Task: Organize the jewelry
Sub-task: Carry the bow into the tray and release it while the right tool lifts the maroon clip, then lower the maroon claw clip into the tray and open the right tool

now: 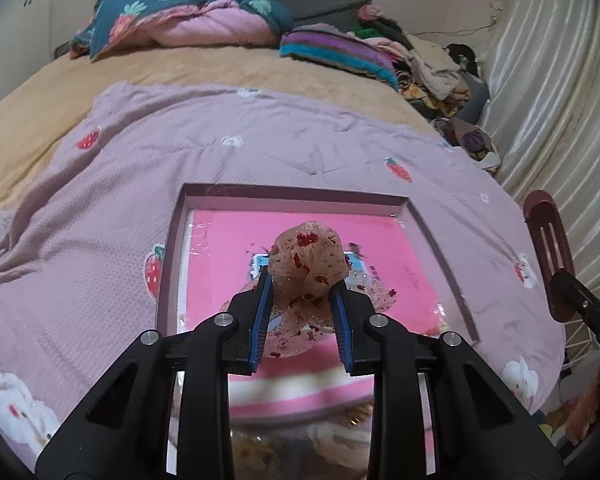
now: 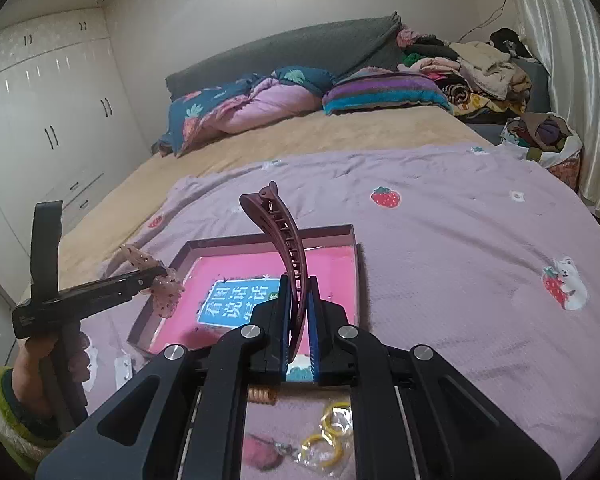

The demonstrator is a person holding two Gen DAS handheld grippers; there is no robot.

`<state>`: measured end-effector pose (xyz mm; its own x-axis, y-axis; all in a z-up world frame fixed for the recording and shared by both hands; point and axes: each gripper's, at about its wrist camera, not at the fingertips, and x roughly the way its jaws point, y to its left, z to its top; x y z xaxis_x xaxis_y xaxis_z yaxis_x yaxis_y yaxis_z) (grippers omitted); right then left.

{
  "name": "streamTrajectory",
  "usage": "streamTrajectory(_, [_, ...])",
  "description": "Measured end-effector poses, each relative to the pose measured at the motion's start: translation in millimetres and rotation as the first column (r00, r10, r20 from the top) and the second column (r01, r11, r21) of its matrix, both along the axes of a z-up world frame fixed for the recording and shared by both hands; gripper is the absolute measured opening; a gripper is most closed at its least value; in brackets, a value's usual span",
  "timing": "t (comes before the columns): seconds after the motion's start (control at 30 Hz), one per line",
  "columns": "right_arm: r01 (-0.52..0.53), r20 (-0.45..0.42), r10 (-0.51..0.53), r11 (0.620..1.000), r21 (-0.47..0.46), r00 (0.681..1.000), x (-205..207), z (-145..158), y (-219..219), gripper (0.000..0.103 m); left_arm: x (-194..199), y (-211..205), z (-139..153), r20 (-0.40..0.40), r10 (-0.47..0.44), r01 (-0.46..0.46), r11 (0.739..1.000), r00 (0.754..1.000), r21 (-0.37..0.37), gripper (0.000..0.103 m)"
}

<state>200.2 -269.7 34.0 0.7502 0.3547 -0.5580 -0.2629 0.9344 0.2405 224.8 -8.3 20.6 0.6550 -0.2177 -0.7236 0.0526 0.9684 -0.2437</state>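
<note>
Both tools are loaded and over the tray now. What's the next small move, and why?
Probably lower the left tool a little and release the sheer pink scrunchie with red flecks into the shallow pink-floored tray. The scrunchie is pinched above the tray floor, and the right tool, gripping the curved maroon hair clip, stands aside.

Left gripper clamps a sheer scrunchie; shallow box beneath.

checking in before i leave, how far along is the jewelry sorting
Nothing looks stowed yet: the shallow box holds only a pink book. In hand: the left gripper holds a sheer scrunchie over the box, and the right gripper is shut on a maroon hair clip. Still left on the bedspread: yellow rings and a coil tie.
</note>
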Motion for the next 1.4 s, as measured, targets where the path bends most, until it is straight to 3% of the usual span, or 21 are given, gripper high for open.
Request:
streamTrajectory(0.33, [-0.007, -0.069, 0.003, 0.999, -0.053, 0.998, 45, -31, 28, 0.007, 16, 11, -29, -0.068, 0.036, -0.036, 0.999, 0.997, 0.003, 0.028])
streamTrajectory(0.47, [-0.006, -0.119, -0.004, 0.997, -0.081, 0.993, 63, -54, 39, 0.007, 13, 14, -35, -0.082, 0.034, -0.033, 0.999, 0.996, 0.014, 0.038])
streamTrajectory(0.67, [-0.010, -0.210, -0.010, 0.996, -0.094, 0.978, 76, -90, 51, 0.007, 0, 26, -31, -0.073, 0.066, -0.065, 0.998, 0.995, 0.024, 0.061])
streamTrajectory(0.8, [-0.013, -0.248, -0.013, 0.995, -0.103, 0.969, 75, -105, 56, 0.007, -13, 33, -25, -0.067, 0.087, -0.085, 0.996, 0.994, 0.031, 0.078])
streamTrajectory(0.9, [-0.010, -0.262, -0.014, 0.996, -0.090, 0.965, 70, -109, 56, 0.009, -24, 34, -18, -0.055, 0.098, -0.096, 0.995, 0.994, 0.034, 0.084])
streamTrajectory(0.93, [-0.007, -0.261, -0.015, 0.997, -0.082, 0.965, 67, -110, 55, 0.013, -25, 34, -16, -0.053, 0.099, -0.098, 0.995, 0.994, 0.034, 0.085])
streamTrajectory(1.03, [0.010, -0.238, -0.029, 0.997, -0.083, 0.971, 57, -104, 52, 0.047, -32, 33, -11, -0.047, 0.100, -0.099, 0.995, 0.994, 0.035, 0.088])
streamTrajectory(1.1, [0.025, -0.201, -0.042, 0.996, -0.083, 0.979, 48, -95, 47, 0.051, -37, 32, -6, -0.037, 0.100, -0.099, 0.995, 0.994, 0.032, 0.089])
streamTrajectory(1.23, [0.054, -0.159, -0.066, 0.996, -0.077, 0.985, 31, -76, 35, 0.077, -47, 31, 3, -0.019, 0.108, -0.108, 0.994, 0.994, 0.020, 0.093])
streamTrajectory(1.4, [0.089, -0.094, -0.095, 0.994, -0.061, 0.991, 6, -50, 16, 0.084, -59, 31, 12, -0.007, 0.108, -0.108, 0.994, 0.994, 0.005, 0.093])
